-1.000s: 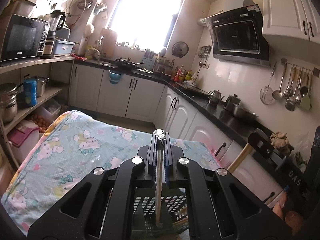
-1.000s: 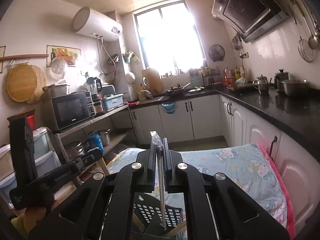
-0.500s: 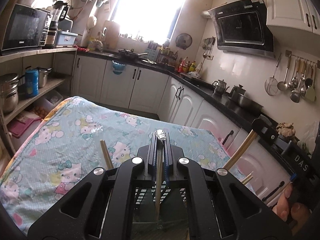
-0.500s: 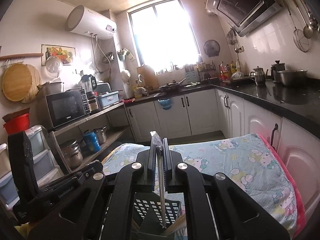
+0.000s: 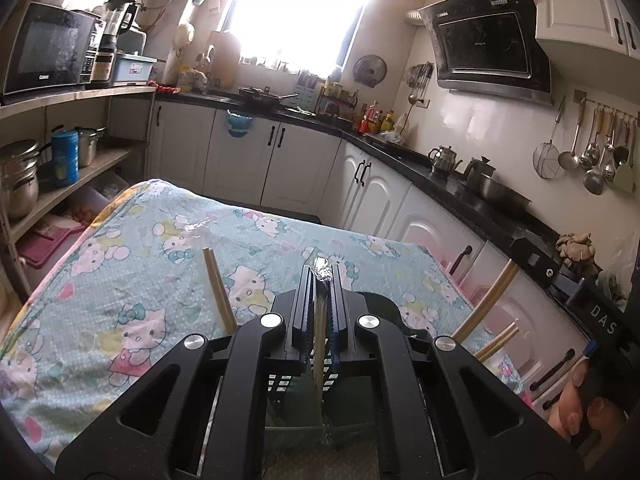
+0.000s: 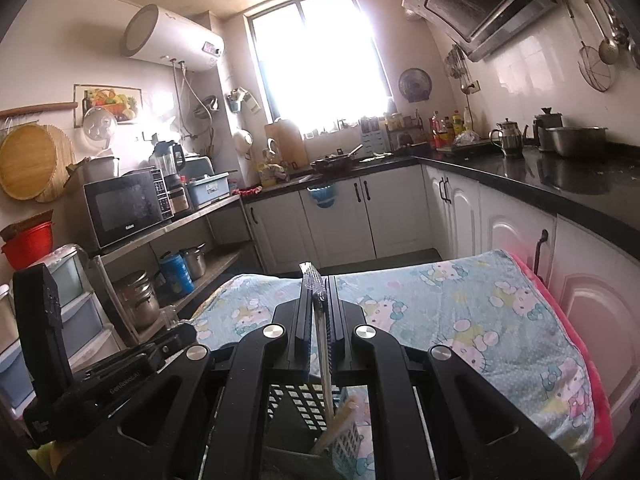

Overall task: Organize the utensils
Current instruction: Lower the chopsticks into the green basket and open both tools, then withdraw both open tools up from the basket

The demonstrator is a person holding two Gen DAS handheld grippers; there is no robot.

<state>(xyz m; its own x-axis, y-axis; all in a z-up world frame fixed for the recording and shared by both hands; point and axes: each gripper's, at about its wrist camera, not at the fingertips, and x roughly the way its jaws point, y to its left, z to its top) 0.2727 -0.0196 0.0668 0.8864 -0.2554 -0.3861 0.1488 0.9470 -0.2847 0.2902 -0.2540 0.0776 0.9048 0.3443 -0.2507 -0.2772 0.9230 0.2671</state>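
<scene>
My left gripper [image 5: 320, 276] is shut on a thin plastic-wrapped wooden utensil [image 5: 319, 344] whose lower end hangs into a black slotted utensil basket [image 5: 280, 384] below the fingers. Wooden chopsticks [image 5: 218, 292] lean out of the basket at left, and more of them [image 5: 490, 300] at right. My right gripper [image 6: 318, 284] is shut on another wrapped thin utensil [image 6: 325, 364] that points down into the same basket [image 6: 304, 404]. The other gripper [image 6: 100, 376] shows at the left of the right wrist view.
The basket stands on a table with a Hello Kitty cloth [image 5: 132, 280]. Kitchen cabinets [image 5: 372, 196] and a black counter [image 6: 560, 184] run along the right, open shelves with pots [image 5: 24, 184] along the left. A hand [image 5: 580, 404] shows at right.
Both views have tilted downward, so more of the cloth and the leaning chopsticks show. Both grippers stay shut on their utensils above the basket.
</scene>
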